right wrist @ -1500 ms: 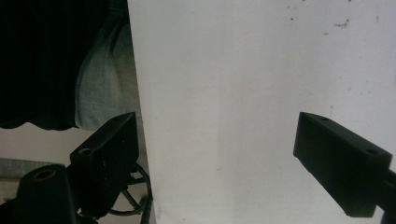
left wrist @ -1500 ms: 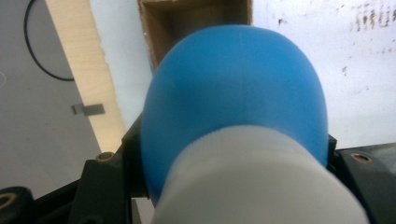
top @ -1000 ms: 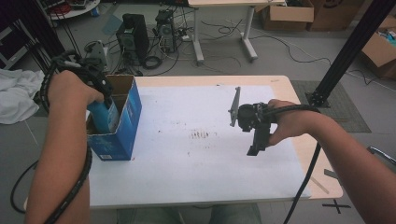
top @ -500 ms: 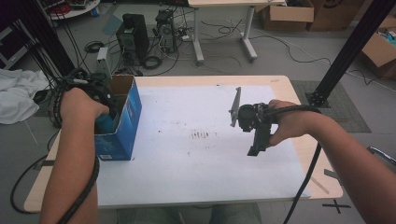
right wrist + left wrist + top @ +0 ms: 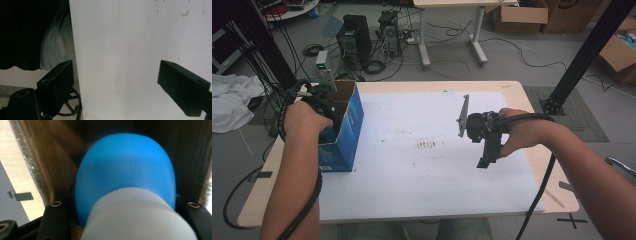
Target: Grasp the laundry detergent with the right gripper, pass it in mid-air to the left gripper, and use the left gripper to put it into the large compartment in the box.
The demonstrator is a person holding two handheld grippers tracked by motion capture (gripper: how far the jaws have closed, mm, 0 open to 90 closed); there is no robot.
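A blue open-topped cardboard box point(image 5: 344, 135) stands at the table's left edge. My left gripper point(image 5: 328, 134) reaches down into it, and a little teal-blue shows beside the hand. In the left gripper view, my left gripper point(image 5: 122, 206) is shut on a rounded blue bottle point(image 5: 125, 167) with a white cap point(image 5: 140, 217), between the box's brown inner walls. My right gripper point(image 5: 488, 150) hovers over the right part of the white sheet point(image 5: 412, 175). In the right gripper view, that gripper point(image 5: 117, 72) is open with nothing between its jaws.
The wooden table point(image 5: 512, 89) carries the white sheet, which has small dark specks point(image 5: 427, 145) at its middle. On the floor behind are computer towers point(image 5: 354, 42), another table's legs point(image 5: 424, 40) and cardboard boxes point(image 5: 517, 17). A black post point(image 5: 587, 55) slants at the right.
My left hand has sunk, taking the blue bottle from above the box rim down inside the box. The right gripper has stayed where it was.
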